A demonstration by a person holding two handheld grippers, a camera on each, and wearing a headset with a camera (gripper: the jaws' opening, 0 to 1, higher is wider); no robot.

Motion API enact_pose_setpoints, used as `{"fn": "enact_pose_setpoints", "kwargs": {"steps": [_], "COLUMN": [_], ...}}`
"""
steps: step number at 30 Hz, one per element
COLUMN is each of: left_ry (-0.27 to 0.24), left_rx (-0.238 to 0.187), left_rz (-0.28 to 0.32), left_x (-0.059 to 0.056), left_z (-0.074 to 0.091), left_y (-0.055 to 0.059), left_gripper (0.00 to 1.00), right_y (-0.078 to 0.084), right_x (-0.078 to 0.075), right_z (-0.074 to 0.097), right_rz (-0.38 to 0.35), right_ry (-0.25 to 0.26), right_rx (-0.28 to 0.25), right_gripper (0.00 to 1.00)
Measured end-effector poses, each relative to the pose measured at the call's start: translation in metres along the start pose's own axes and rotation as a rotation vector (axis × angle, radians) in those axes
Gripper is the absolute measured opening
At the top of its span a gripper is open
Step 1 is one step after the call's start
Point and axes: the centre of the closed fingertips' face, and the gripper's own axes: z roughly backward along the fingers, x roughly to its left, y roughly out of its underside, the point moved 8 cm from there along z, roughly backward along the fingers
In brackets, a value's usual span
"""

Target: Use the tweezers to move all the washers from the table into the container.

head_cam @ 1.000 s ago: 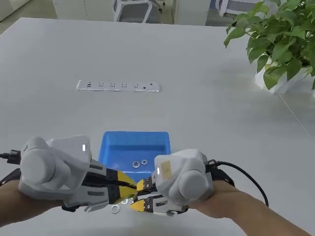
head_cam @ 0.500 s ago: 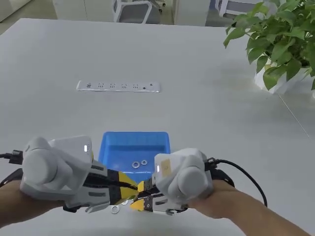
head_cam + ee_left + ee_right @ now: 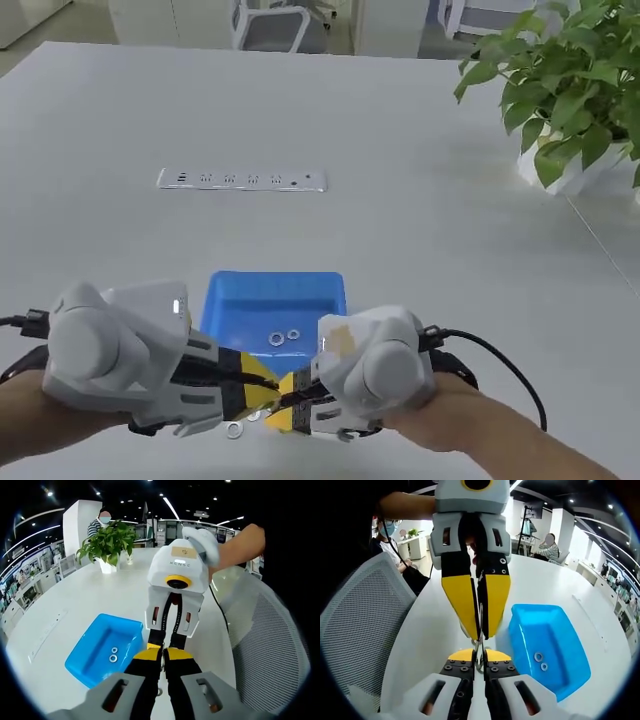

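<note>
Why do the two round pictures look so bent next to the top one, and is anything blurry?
Head view: even, soft light, table edges straight, only faint shadows, all sharp. Left gripper view: the fisheye lens bows the table and the container; ceiling lights show as bright streaks. Right gripper view: same bowing, with the nearest jaws slightly soft.

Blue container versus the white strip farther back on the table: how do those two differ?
The blue container is a bright open tray with raised walls; the white strip is a flat, closed bar with a row of sockets. The container holds two washers; the strip has nothing on it. The container sits nearer the person; the strip lies farther back. Both rest flat on the same white table.
</note>
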Motion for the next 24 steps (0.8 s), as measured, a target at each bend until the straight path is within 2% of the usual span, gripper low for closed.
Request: {"fn": "enact_pose_setpoints", "kwargs": {"steps": [3,7,13,16,18,24], "left_ry": [-0.006,-0.022,-0.036,-0.032,-0.033,-0.042], "left_rx": [0.002,-0.015,-0.022,-0.028,-0.029,-0.043], "left_rz": [-0.001,0.014,0.035,0.078,0.080,0.101], "left_x": [0.000,0.001,0.000,-0.002,-0.003,-0.006], "left_z": [0.002,0.009,0.017,0.021,0.023,0.028], "left_y": [0.001,0.001,0.005,0.009,0.010,0.015], "left_gripper": [0.09,0.12,0.23,0.30,0.30,0.41], "right_y": [0.000,0.000,0.001,0.002,0.003,0.001], "right_x": [0.000,0.000,0.001,0.001,0.001,0.001], "right_z": [0.001,0.002,0.003,0.004,0.004,0.009], "right_rz": [-0.003,-0.004,-0.007,-0.007,-0.005,-0.003], "right_ry": [0.001,0.004,0.006,0.008,0.010,0.014], "right_rx": [0.000,0.001,0.004,0.006,0.008,0.003], "right_gripper": [0.06,0.06,0.06,0.06,0.06,0.06]}}
